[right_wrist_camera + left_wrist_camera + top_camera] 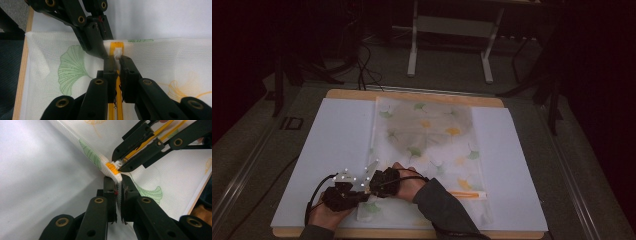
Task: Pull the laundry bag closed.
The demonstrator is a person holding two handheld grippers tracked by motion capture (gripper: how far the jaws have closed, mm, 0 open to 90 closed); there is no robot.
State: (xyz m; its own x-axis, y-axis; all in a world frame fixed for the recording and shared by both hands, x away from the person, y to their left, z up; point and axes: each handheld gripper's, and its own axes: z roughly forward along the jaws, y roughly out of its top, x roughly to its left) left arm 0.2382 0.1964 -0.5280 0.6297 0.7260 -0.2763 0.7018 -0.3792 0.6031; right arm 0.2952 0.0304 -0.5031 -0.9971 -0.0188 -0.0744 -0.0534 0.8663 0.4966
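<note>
I see a mesh bag [427, 150] lying flat on the table [337, 135], its long axis running away from me toward the far edge, with the zippered end nearest my side. The orange zipper [116, 48] runs along that near edge, crosswise to the bag's length. My left tongs [119, 187] are pinched shut on the bag's corner fabric right at the zipper's end; no gap shows between pads and mesh. My right tongs [117, 60] are closed on the white zipper pull [118, 53], with the orange tape running between them. Both tongs sit almost touching at the near left corner of the bag. The bag is white woven mesh, semi-sheer, printed with green and yellow ginkgo leaves, and rectangular. The table carries a smooth white sheet over a wooden board. The room is dim, with grey carpet and a white metal frame [452, 40] beyond.
</note>
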